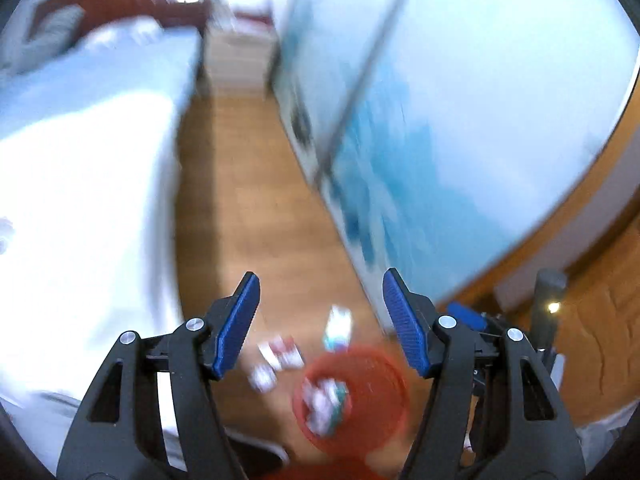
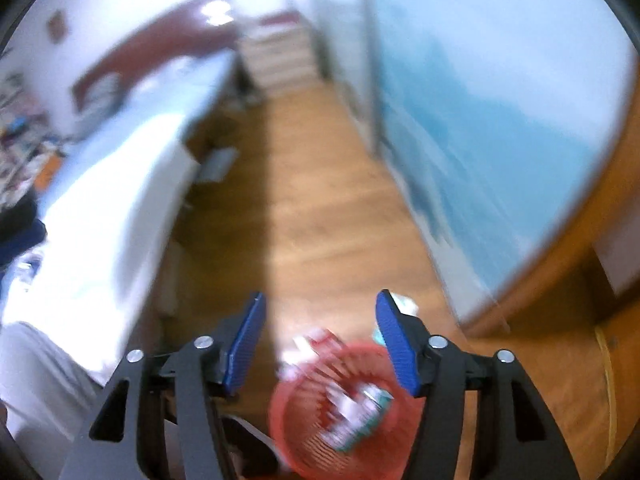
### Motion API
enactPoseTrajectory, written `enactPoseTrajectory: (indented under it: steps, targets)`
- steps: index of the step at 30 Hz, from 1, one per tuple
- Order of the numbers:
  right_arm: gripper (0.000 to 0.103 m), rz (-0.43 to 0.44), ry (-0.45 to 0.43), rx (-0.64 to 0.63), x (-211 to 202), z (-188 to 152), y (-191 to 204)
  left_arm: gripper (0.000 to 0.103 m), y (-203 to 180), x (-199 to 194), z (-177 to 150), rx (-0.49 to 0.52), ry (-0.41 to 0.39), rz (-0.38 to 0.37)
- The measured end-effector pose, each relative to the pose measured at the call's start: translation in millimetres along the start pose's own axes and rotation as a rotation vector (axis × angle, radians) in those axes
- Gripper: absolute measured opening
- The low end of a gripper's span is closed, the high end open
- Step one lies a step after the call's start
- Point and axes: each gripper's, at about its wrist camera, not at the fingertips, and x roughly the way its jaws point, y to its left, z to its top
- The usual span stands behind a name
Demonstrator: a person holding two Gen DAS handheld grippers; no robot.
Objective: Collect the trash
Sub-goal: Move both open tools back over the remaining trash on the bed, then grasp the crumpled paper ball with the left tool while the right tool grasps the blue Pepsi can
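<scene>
The jaws of the left gripper (image 1: 320, 320) are standing released, with the two blue pads well apart and nothing between them. The jaws of the right gripper (image 2: 320, 340) are likewise standing released and are gripping nothing. No earlier view is available for comparison.

Both views are blurring heavily, so fine detail is not readable.

Landmark: the red basket (image 1: 376, 384) (image 2: 304, 436), which is standing on the wooden floor (image 1: 248, 200) (image 2: 320, 208).

- Inside the basket: crumpled trash (image 1: 324, 404) (image 2: 356, 412), white with red and teal print, is lying in the bottom. Individual items cannot be told apart.
- Just beyond the basket, on the floor: a red-and-white wrapper (image 1: 280, 354) (image 2: 316, 340) is lying outside the rim. In the left wrist view a smaller white scrap (image 1: 262, 378) is lying beside it, closer to the camera.
- Beyond the basket toward the wardrobe: a white-and-teal packet (image 1: 339, 326) (image 2: 404, 310) is lying on the floor. In the right wrist view it is partly hiding behind the right-hand pad.
- To the left of the basket: a bed (image 1: 80, 184) (image 2: 108, 208) with light bedding is running away from the camera.
- To the right of the basket: a wardrobe (image 1: 460, 112) (image 2: 500, 112) with pale blue sliding doors is lining the floor strip.
- Far beyond the basket: a white drawer unit (image 1: 236, 60) (image 2: 280, 56) is standing at the end of the floor strip.

Both grippers are pointing downward, above the basket.
</scene>
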Motion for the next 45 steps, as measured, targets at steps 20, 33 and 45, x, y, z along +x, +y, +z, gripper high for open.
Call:
enactPoseTrajectory:
  steps: [20, 33, 45]
  targets:
    - [0.063, 0.35, -0.036, -0.299, -31, -11, 327, 0.073, 295, -120, -97, -0.235, -0.272, 0.345]
    - [0.063, 0.293, 0.016, -0.39, 9, -8, 372, 0.079, 363, -79, -62, -0.341, -0.242, 0.491]
    - [0.063, 0.311, 0.072, -0.375, 31, 0, 371, 0.081, 389, -58, -57, -0.439, -0.144, 0.631]
